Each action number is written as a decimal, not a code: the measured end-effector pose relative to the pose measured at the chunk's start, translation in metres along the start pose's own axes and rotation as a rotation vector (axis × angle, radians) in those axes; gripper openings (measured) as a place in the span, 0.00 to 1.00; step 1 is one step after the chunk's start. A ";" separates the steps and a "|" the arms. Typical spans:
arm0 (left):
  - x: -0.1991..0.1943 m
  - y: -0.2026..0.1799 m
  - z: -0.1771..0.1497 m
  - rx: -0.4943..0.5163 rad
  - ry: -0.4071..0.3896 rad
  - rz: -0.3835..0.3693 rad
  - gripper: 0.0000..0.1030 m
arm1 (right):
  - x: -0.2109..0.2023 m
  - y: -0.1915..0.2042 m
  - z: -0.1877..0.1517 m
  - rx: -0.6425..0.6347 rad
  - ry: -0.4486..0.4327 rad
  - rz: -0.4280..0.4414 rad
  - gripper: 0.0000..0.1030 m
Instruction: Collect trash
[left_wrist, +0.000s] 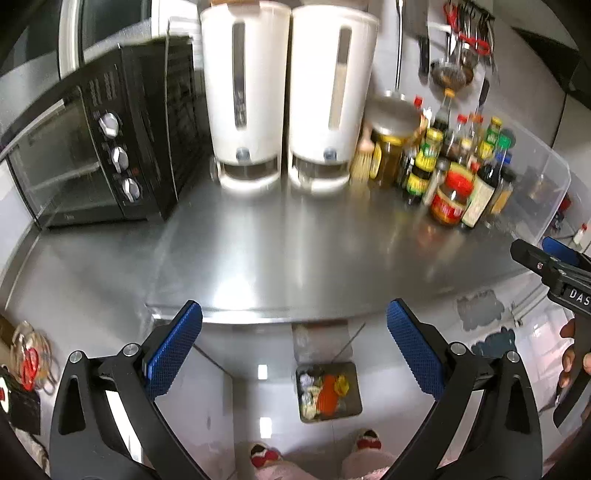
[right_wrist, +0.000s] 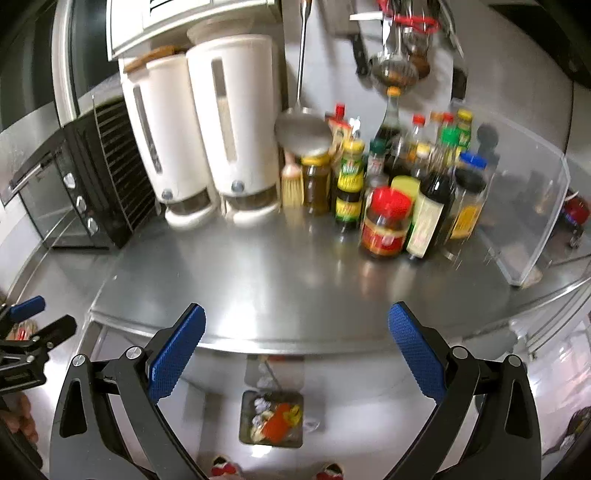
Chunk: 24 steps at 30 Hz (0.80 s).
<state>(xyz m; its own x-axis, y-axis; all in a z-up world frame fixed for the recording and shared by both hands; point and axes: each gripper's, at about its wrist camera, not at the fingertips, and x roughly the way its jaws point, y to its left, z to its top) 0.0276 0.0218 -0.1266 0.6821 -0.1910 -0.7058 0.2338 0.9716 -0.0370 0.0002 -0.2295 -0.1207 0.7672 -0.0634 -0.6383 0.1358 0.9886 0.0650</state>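
Trash sits in a small square grey bin (left_wrist: 330, 391) on the floor below the front edge of the bare stainless-steel counter (left_wrist: 280, 251), and I see it through both wrist cameras: crumpled white, orange-red and yellow scraps piled inside. My left claw (left_wrist: 294, 349) is spread wide, blue ribbed pads apart, nothing between them; the bin shows low in the gap between its fingers, well below and apart from them. My right claw (right_wrist: 296, 352) is likewise wide open and empty, with the same bin (right_wrist: 271, 419) framed between its pads, a little left of centre.

From the left camera I get the black toaster oven (left_wrist: 107, 158) with its three silver knobs almost whole, and the right claw entering at the right edge with a hand (left_wrist: 570, 363) on its grip. The right camera shows only the oven's end but gives more of the clear plastic splash guard (right_wrist: 532, 218) beside the cluster of sauce bottles and jars (right_wrist: 399, 192). Both show two tall white dispensers (left_wrist: 288, 96) against the back wall (everything slightly blurred). Red-and-white slippers (left_wrist: 264, 454) show at the bottom.
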 end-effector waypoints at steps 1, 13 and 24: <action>-0.006 0.000 0.005 -0.001 -0.018 0.001 0.92 | -0.004 0.000 0.004 0.000 -0.010 -0.008 0.97; -0.052 0.005 0.041 -0.019 -0.153 0.023 0.92 | -0.043 0.001 0.035 0.016 -0.131 -0.066 0.97; -0.067 0.002 0.057 -0.014 -0.219 0.063 0.92 | -0.075 0.004 0.051 0.002 -0.261 -0.082 0.97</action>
<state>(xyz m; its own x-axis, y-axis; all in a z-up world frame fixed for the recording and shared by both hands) 0.0217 0.0286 -0.0392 0.8296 -0.1542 -0.5366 0.1775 0.9841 -0.0082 -0.0247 -0.2278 -0.0336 0.8890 -0.1764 -0.4226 0.2049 0.9785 0.0227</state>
